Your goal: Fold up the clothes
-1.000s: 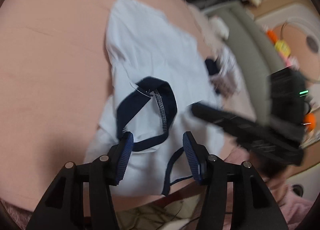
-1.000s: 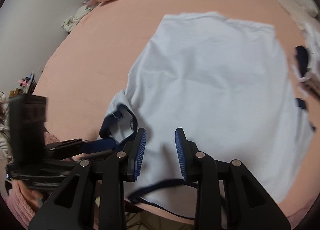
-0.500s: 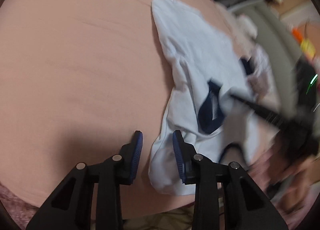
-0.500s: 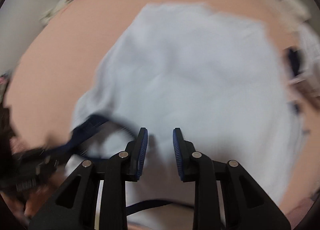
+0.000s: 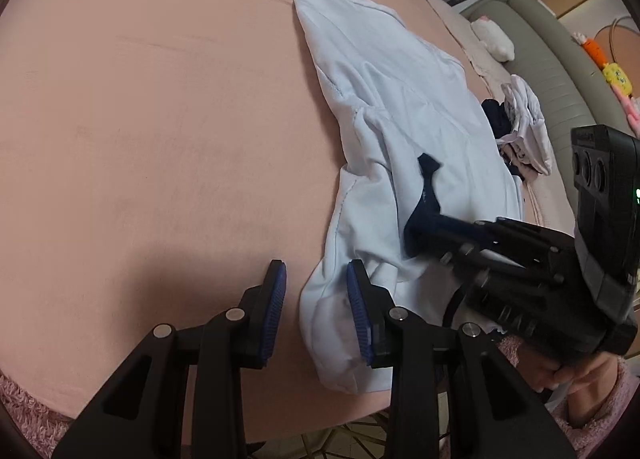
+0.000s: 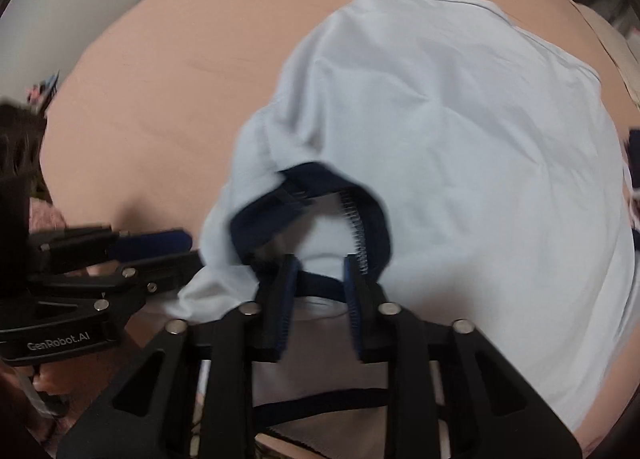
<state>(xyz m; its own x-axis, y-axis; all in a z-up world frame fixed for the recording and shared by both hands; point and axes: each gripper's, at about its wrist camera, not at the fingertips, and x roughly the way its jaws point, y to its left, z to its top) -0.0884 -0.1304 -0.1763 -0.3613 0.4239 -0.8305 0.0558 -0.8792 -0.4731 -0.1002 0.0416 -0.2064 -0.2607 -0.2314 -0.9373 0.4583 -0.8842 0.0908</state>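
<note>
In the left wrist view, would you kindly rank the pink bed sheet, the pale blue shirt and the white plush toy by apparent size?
1. Pink bed sheet
2. Pale blue shirt
3. White plush toy, though it lies farthest from the camera, so its rank is less sure.

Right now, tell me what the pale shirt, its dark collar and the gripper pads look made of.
Pale shirt: thin matte knit, probably cotton; it creases softly.
Dark collar: navy ribbed trim, white stitching showing.
Gripper pads: blue ridged rubber or plastic, hard to tell which.
</note>
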